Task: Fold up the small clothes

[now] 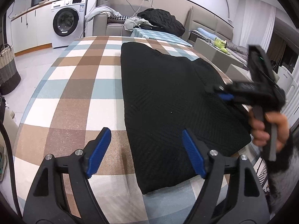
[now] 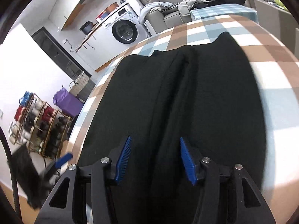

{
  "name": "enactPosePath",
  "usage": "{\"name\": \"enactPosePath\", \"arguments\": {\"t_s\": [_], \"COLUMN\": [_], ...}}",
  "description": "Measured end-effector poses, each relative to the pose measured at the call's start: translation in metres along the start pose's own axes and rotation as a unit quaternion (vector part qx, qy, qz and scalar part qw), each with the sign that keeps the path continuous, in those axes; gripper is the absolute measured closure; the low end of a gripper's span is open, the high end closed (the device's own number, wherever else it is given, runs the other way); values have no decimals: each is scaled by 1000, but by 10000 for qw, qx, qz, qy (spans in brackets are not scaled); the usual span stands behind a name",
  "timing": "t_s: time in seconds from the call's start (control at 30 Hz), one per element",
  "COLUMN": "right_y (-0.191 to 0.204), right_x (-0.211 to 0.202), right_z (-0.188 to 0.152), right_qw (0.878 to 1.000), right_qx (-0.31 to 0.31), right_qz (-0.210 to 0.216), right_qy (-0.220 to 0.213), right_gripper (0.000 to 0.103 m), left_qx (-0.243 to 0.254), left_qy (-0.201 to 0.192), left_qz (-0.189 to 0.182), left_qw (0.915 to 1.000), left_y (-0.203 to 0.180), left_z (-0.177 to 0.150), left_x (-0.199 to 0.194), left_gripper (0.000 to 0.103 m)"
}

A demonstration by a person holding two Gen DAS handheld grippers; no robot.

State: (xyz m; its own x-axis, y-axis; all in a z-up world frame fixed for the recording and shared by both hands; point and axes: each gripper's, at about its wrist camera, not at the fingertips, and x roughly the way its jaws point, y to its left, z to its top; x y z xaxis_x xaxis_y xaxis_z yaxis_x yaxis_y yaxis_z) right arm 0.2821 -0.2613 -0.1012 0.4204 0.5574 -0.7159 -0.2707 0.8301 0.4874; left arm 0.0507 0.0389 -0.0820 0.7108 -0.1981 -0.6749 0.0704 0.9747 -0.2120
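Observation:
A black knit garment (image 1: 168, 100) lies flat on the checked tablecloth (image 1: 74, 85), folded lengthwise. My left gripper (image 1: 145, 149) is open above the garment's near left edge, holding nothing. My right gripper (image 1: 224, 95) shows at the garment's right edge, blurred, held by a hand. In the right wrist view the right gripper (image 2: 155, 158) is open just above the garment (image 2: 186, 97), which has a long fold ridge down its middle. A blurred blue pad of the left gripper (image 2: 63, 159) shows at the lower left.
A washing machine (image 1: 69, 20) and cabinets stand at the back left, a woven basket (image 1: 8, 69) on the floor. A sofa with piled clothes (image 1: 160, 18) lies behind the table. A shoe rack (image 2: 37, 128) stands to the left.

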Motion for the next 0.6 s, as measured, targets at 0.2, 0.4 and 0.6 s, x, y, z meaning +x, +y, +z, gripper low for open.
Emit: {"name": "enactPosePath", "arguments": {"t_s": [0.2,0.4,0.6], "right_y": [29,13,-13], "right_x": [-5,-6,-15], "right_z": [24,32,12], "right_qw": [9957,9913,9990], "right_qx": [-780,-695,-217], "right_qz": [-270,-1053,-384], "right_qy": [-411,-368,123], "right_gripper": [93,93,70], "left_qx": [-72,-131,4], "left_qy": [-68,21,83], "left_qz": [6,53,-3], "left_qw": [10000,9999,10000], "left_y": [4,8,2], "left_z": [1,-1,-2], "left_x": [-1,4,7], "left_gripper": [27,27,27]}}
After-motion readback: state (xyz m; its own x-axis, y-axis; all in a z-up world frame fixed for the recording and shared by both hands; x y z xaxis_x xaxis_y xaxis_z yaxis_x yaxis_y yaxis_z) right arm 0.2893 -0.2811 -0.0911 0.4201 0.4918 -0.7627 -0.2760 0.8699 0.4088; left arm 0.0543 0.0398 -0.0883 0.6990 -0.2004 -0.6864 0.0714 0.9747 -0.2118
